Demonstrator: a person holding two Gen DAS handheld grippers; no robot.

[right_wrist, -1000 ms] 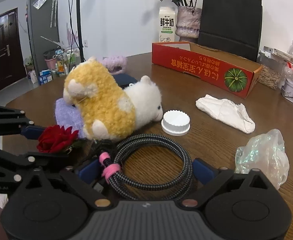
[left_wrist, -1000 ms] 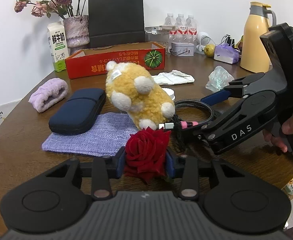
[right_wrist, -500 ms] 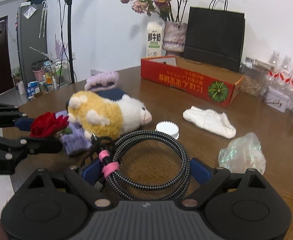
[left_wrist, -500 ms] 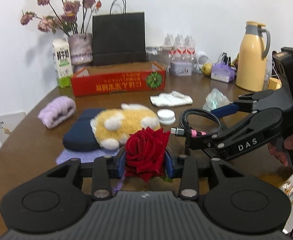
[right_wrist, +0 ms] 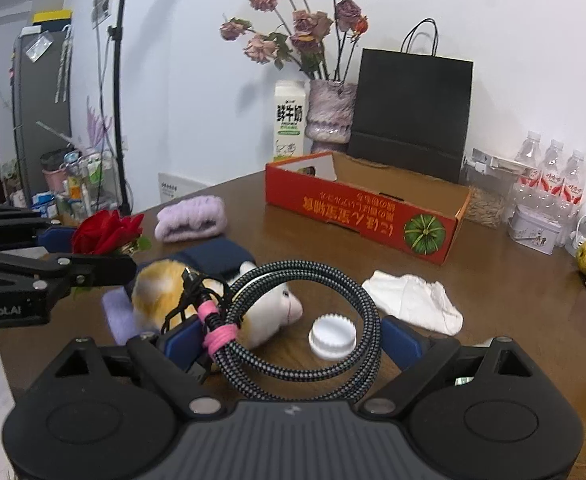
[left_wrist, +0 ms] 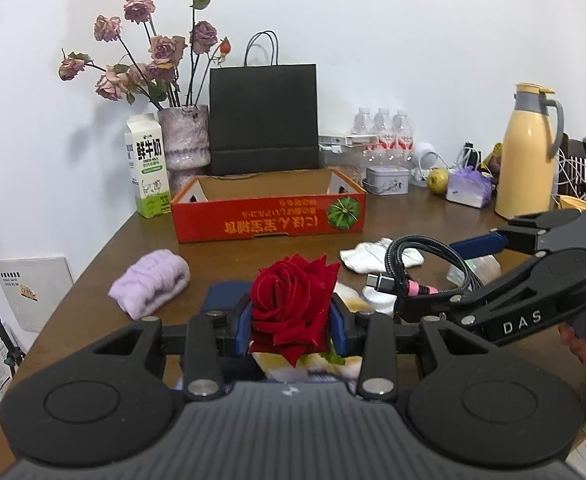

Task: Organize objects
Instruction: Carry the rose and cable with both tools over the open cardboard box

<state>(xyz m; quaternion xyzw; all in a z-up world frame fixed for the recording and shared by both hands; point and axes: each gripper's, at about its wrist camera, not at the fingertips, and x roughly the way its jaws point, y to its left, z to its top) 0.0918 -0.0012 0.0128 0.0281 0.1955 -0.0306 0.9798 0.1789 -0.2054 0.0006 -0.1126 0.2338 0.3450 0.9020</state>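
Both grippers higher, rose (left_wrist: 293,304) and cable (right_wrist: 293,320) aloft

Black paper bag (left_wrist: 263,120) against the wall, vase of dried roses (left_wrist: 183,140) beside a milk carton (left_wrist: 147,166), yellow thermos jug (left_wrist: 527,152), three water bottles (left_wrist: 383,128), small tin (left_wrist: 387,179), apple (left_wrist: 437,179)

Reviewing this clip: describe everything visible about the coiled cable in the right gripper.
The coiled cable is a thick cord in black-and-grey braided sheathing, wound into a round loop of several turns. A pink tie binds the turns on one side, where a grey USB-style plug and a thin black lead stick out. The right gripper holds it by the outer sides of the loop, one blue finger on each side. It hangs clear above the table, in front of the plush toy.
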